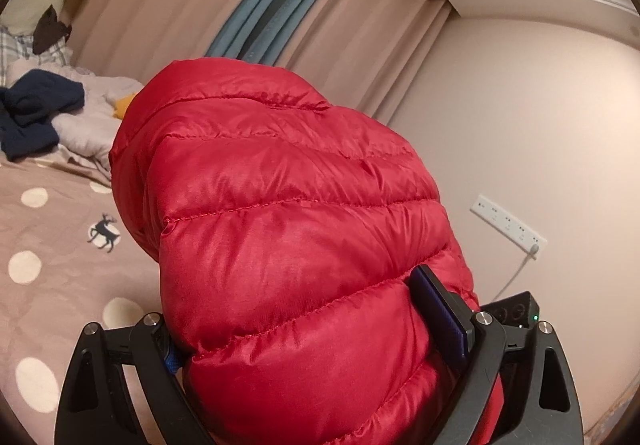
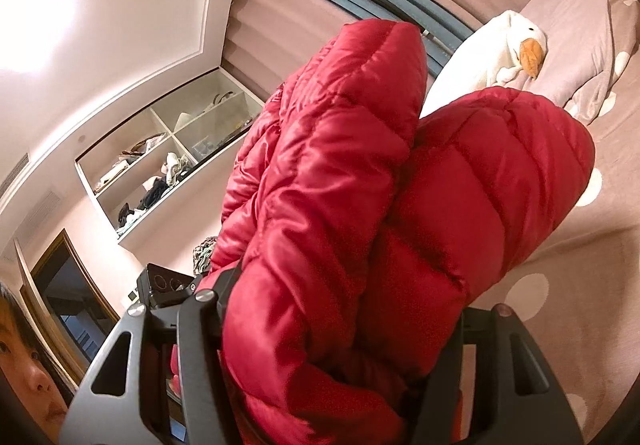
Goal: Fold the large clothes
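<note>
Red jacket (image 1: 288, 213) betw. both grippers' fingers

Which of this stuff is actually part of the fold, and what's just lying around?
In the job:
red puffer jacket
left gripper
right gripper

Lying about:
navy garment
goose plush
polka-dot bedspread
shelf clutter
power strip

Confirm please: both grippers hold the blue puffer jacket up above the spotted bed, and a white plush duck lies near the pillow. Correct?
Not quite: the puffer jacket is red, not blue, as both wrist views show. The rest holds: left gripper and right gripper grip it above the spotted bed, and the plush duck lies by the pillow.
</note>
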`<state>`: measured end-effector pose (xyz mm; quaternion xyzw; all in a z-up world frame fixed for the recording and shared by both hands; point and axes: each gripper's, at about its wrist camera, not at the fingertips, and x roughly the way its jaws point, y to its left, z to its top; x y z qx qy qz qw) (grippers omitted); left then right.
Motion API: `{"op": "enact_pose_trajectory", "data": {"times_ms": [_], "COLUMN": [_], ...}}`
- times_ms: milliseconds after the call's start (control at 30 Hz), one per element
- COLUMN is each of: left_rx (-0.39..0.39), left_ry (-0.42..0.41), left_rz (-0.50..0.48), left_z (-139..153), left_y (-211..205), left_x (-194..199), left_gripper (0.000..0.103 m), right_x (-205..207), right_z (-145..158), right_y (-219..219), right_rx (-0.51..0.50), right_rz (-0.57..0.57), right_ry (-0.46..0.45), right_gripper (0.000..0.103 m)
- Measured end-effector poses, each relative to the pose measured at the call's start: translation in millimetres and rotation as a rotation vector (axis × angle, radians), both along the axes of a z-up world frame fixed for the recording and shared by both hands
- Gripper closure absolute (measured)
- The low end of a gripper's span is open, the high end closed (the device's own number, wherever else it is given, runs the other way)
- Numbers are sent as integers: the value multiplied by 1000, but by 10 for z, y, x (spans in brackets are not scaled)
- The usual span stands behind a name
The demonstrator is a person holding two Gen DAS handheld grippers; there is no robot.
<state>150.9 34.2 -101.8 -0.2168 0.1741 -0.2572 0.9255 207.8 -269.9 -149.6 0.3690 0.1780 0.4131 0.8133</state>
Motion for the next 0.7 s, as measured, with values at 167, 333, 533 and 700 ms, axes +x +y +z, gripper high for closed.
{"op": "enact_pose_trajectory", "data": {"times_ms": [167, 333, 533, 700], "left_rx": [22, 12, -5, -40], "left_ry": [-7, -22, -56, -94], "left_rz": [12, 25, 32, 13], "left_z": [18, 86, 330, 398], "left_y": [7, 48, 114, 153], "left_x": [-73, -127, -72, 76], "left_gripper": [10, 10, 10, 10], "right_x": [-32, -45, 59, 186], "right_z": [32, 103, 410, 488], "right_y": [68, 139, 238, 265], "right_rx": [-19, -18, -70, -104], "right_rz": [12, 16, 12, -5], "right_ry": [-6, -18, -32, -76], "right_gripper": [43, 43, 43, 43]}}
